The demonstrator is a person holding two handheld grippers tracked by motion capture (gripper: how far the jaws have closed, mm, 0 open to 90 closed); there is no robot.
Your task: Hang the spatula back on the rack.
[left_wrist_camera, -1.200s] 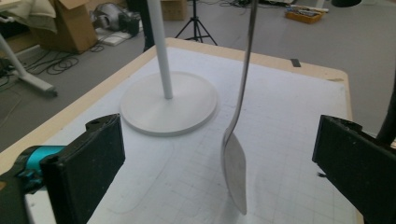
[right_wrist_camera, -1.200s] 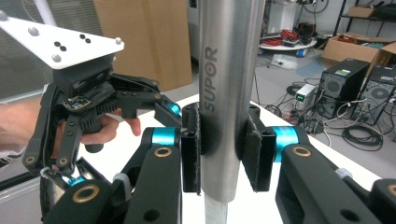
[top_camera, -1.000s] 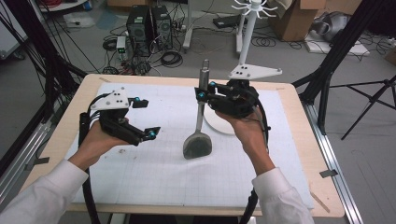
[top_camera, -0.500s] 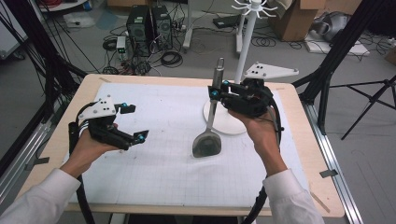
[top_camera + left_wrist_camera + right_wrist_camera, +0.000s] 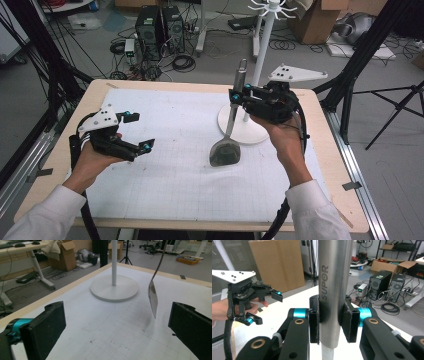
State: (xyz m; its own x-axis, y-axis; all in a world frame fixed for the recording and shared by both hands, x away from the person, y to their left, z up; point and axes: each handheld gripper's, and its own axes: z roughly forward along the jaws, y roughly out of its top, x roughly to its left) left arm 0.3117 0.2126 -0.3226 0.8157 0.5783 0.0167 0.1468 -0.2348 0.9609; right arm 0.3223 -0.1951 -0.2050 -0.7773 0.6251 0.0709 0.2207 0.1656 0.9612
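A metal spatula (image 5: 226, 151) hangs upright with its blade down just above the white mat and its ringed handle end up. My right gripper (image 5: 234, 95) is shut on its steel handle (image 5: 334, 277), and the pads press it from both sides. The blade hovers beside the round base of the white stand (image 5: 250, 131). My left gripper (image 5: 140, 131) is held over the left part of the mat, jaws wide open with nothing between them. In the left gripper view the spatula blade (image 5: 153, 298) hangs edge-on ahead of the left gripper (image 5: 117, 327). The right gripper view shows the left gripper (image 5: 265, 308) farther off.
The stand's thin pole (image 5: 263, 47) rises from its base (image 5: 114, 287) at the table's far right. The wooden table edge (image 5: 200, 84) frames the gridded mat (image 5: 175, 190). Computers, cables and cardboard boxes lie on the floor beyond.
My right gripper has carried the spatula to the right, closer to the stand's base. The left hand has drifted a little left and lower, jaws still open.
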